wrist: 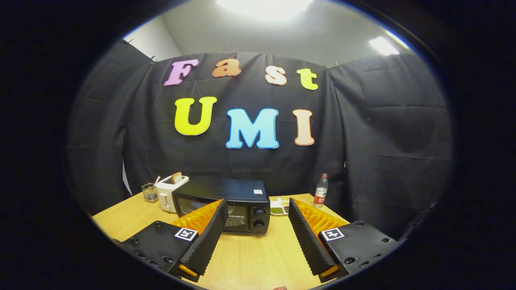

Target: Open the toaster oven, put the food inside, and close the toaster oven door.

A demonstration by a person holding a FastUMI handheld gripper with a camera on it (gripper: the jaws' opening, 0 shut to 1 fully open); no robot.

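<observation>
Black metal toaster oven (225, 205) sits shut on the bench (250, 257), beyond the tool (254, 209), whose fingers stand apart, empty. Its door likely swings stiffly; the top edge looks best to hook. Food plate (279, 209) lies right of the oven.

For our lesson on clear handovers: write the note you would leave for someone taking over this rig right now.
Gripper: open, holding nothing, above the wooden table.
Toaster oven: just beyond the fingers, door shut.
Food: a white plate with green food sits beside the oven, on the side of its knobs; a water bottle stands behind the plate.
A white toaster holding bread and a small mesh cup stand at the oven's other side.
Done: nothing yet.
Left: open the door, load the food, close the door.
</observation>
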